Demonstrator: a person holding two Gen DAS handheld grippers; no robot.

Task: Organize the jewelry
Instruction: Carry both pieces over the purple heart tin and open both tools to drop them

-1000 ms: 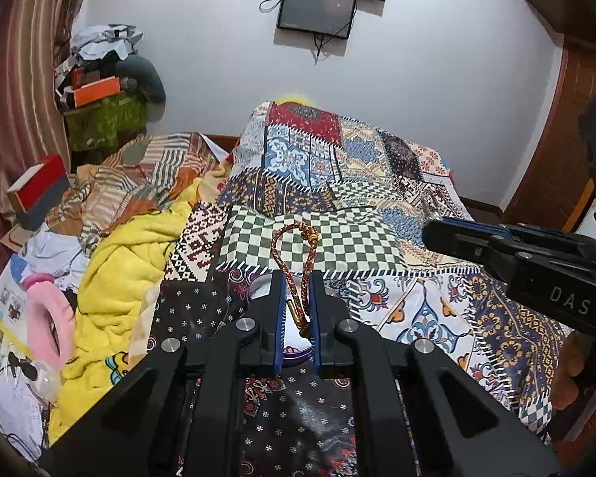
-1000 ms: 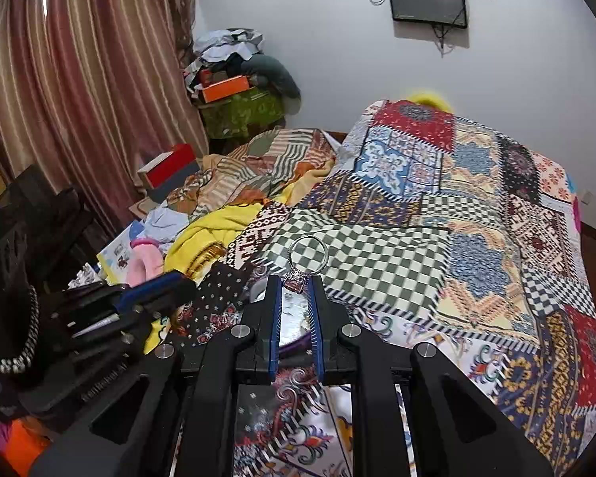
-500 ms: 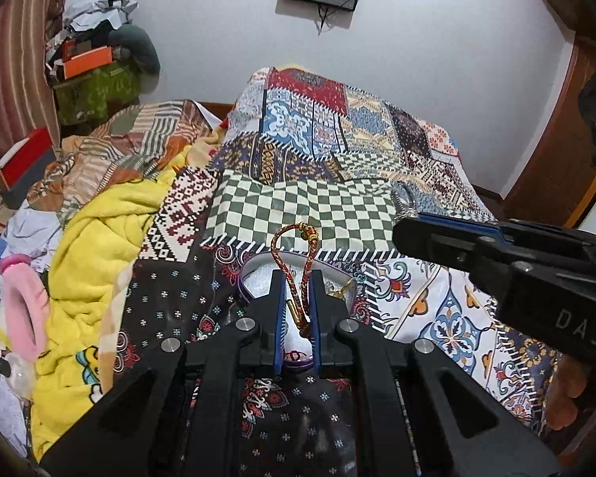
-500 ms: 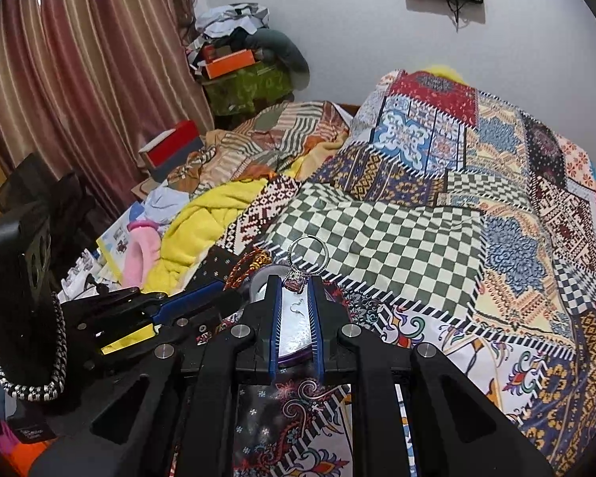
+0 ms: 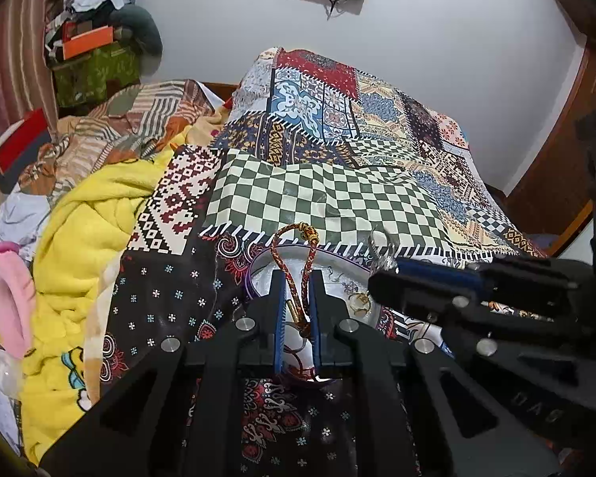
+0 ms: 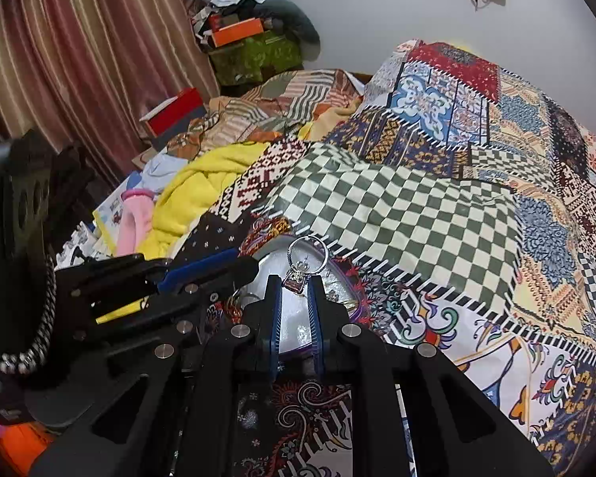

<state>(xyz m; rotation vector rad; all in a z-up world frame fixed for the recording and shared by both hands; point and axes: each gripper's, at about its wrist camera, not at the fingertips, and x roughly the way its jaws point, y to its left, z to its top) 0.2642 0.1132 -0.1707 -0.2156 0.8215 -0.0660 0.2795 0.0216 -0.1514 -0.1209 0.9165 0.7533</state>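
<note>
My left gripper is shut on a red-and-gold braided bracelet whose loop sticks up past the fingertips. It hangs over a silver tray with a purple rim that lies on the patchwork bedspread; small gold pieces lie in it. My right gripper is shut on a silver ring with a red-stoned setting, also above the tray. In the left wrist view the right gripper reaches in from the right, ring at its tip. The left gripper shows at left in the right wrist view.
A yellow blanket and a pink item lie left of the tray. Striped bedding, a red box and piled boxes stand by the curtain. A beaded chain hangs at the left edge. A wooden door is at right.
Both grippers have lowered and moved forward toward the tray, which now lies right under their tips. Each keeps its hold, bracelet in the left and ring in the right.
</note>
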